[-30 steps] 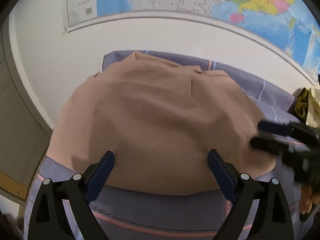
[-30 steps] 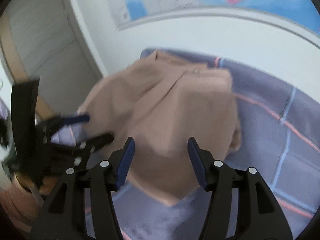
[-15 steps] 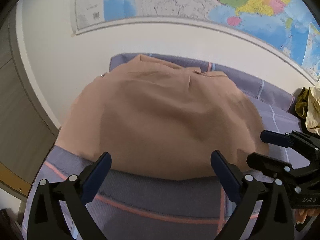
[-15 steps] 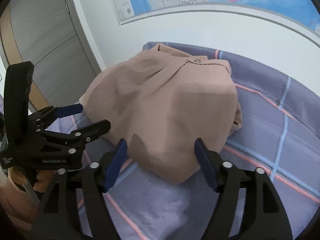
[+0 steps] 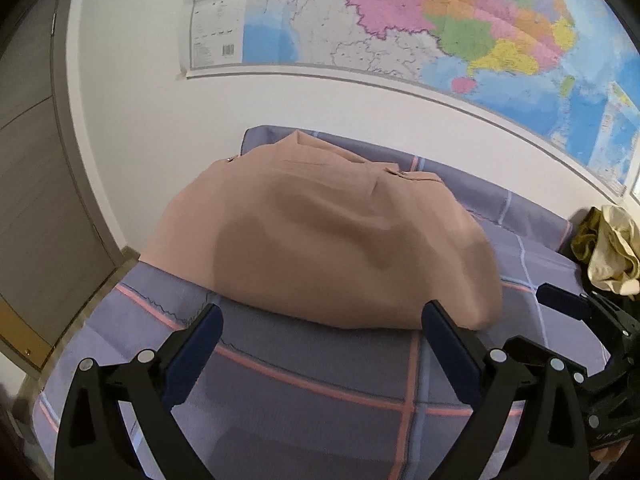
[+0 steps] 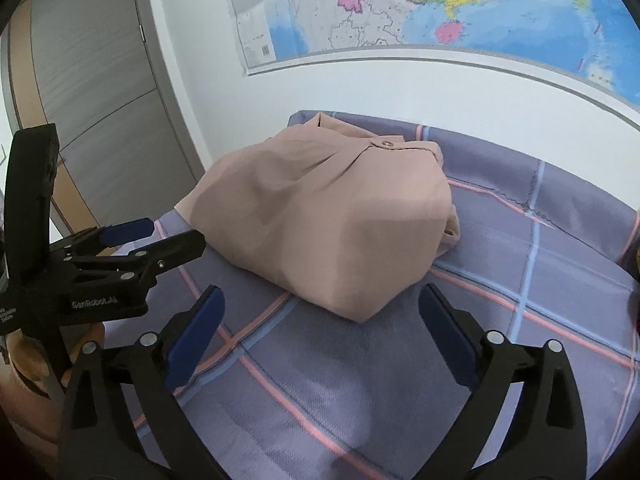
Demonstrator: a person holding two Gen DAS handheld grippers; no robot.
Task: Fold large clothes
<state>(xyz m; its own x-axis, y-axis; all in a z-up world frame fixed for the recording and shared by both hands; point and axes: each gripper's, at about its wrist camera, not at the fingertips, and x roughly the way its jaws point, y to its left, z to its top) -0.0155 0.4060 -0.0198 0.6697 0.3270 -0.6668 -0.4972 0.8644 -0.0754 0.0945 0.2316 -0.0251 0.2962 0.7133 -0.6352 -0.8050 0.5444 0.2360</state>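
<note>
A folded tan garment [image 5: 320,236] lies in a thick bundle on a purple checked bed sheet [image 5: 312,364]; it also shows in the right wrist view [image 6: 336,220], with a snap button at its far edge. My left gripper [image 5: 320,320] is open and empty, just short of the garment's near edge. My right gripper [image 6: 320,304] is open and empty, just short of the garment's near corner. In the right wrist view the left gripper [image 6: 164,240] shows at the left, jaws apart. In the left wrist view the right gripper [image 5: 540,320] shows at the right edge.
A white wall with a large coloured map [image 5: 440,24] rises behind the bed. A grey door [image 6: 100,92] stands at the left. A pile of yellow-green and cream clothes [image 5: 604,248] lies at the bed's right edge.
Both grippers have pulled back from the garment and lifted. The right gripper's jaws have opened wider. The garment lies as it did.
</note>
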